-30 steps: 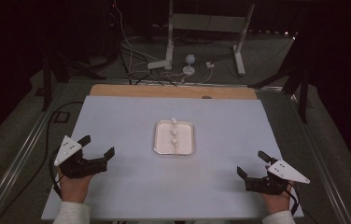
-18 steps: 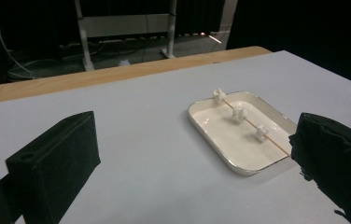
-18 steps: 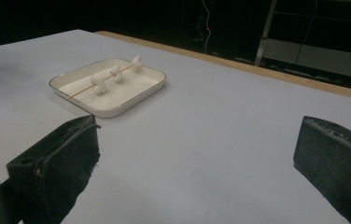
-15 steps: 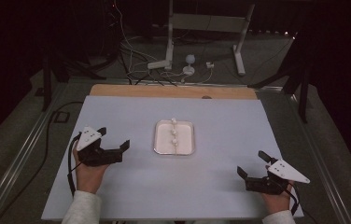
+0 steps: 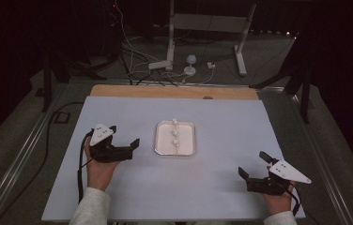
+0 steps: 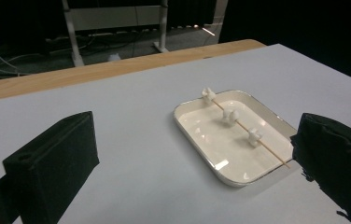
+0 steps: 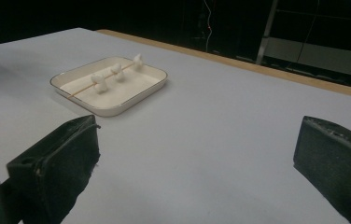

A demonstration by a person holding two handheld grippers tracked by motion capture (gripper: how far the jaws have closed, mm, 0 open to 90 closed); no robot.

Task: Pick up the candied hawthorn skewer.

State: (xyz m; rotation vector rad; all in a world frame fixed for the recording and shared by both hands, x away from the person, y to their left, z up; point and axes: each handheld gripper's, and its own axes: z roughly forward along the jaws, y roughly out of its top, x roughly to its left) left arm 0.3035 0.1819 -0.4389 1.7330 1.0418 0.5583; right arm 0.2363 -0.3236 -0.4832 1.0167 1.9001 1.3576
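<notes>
High view showed the table [image 5: 212, 187], pale blue-grey with a wooden strip along its far edge, and the tray [image 5: 164, 146] lay at its middle. The left gripper [image 5: 124, 138] hung just left of the tray, jaws spread and holding nothing. The right gripper [image 5: 254, 165] sat well apart from the tray, toward the near right corner, jaws likewise wide and empty.

In the tray lay the skewer [image 6: 269, 152], a thin wooden stick running lengthwise and touching the rim at both ends. Three marshmallows [image 6: 230, 115] were threaded on it, spaced apart, the farthest at the far rim.

The step in hand looked like the approach: the left gripper pointed at the tray. The next move probably called for lowering one jaw to each side of the stick's bare near end, clear of the rim.
</notes>
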